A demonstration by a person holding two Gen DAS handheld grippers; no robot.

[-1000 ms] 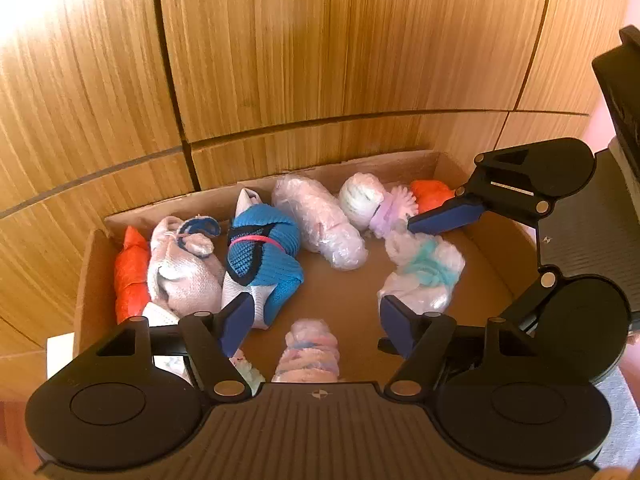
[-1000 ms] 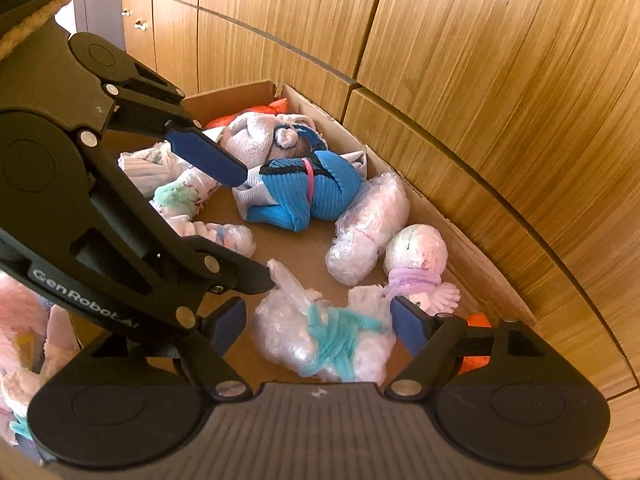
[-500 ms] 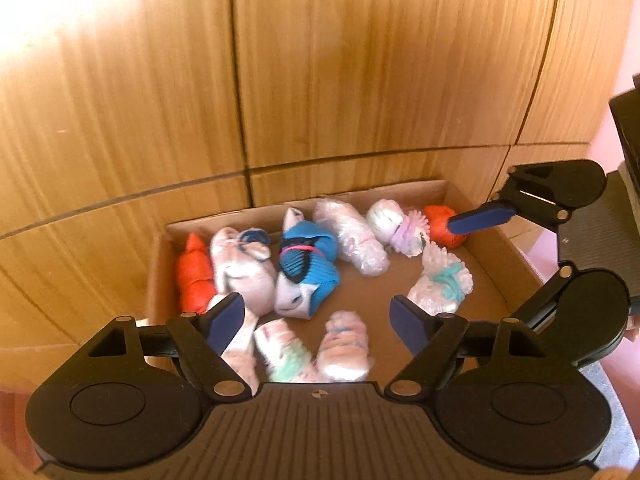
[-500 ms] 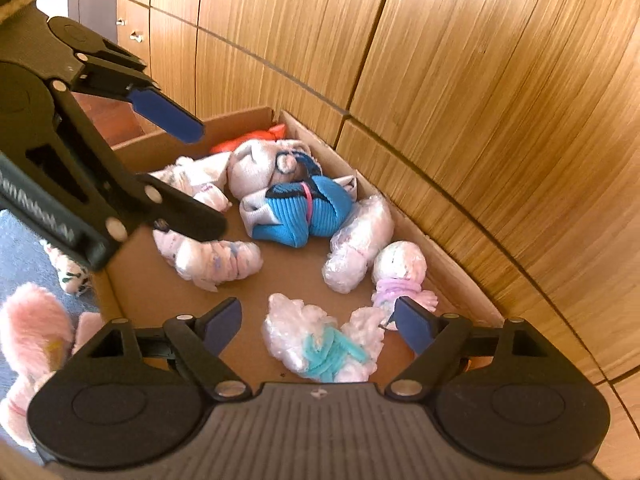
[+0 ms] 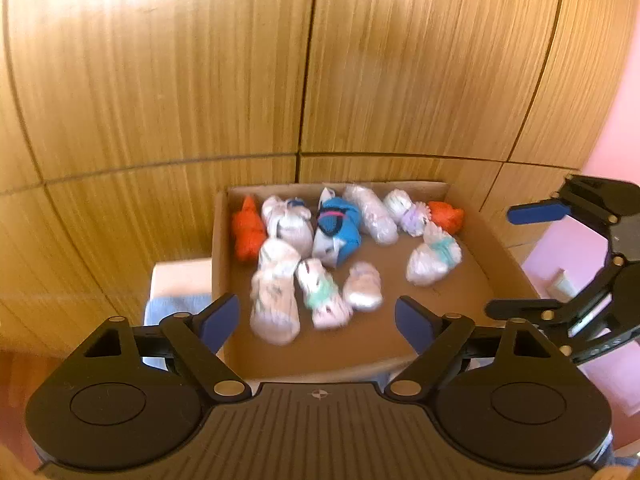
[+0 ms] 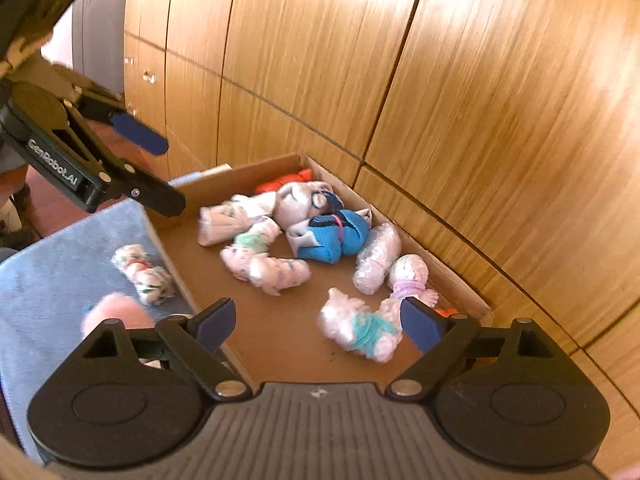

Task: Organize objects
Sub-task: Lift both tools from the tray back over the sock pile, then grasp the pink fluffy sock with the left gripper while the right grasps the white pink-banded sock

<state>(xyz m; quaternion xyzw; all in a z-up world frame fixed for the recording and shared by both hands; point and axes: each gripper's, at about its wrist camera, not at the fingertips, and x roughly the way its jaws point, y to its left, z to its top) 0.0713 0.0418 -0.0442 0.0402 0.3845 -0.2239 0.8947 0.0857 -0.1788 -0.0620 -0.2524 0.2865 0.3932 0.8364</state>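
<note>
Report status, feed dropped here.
Both grippers open, empty, above the box. Sock bundle on the blue towel. Nothing blocking.

Orange bundle [image 6: 446, 312] — mostly hidden behind right gripper [image 6: 316, 322]; pink object [image 6: 116, 314] blurred.

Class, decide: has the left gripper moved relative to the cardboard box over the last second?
Yes. The left gripper has pulled back and up from the cardboard box, which now looks smaller and farther.
</note>
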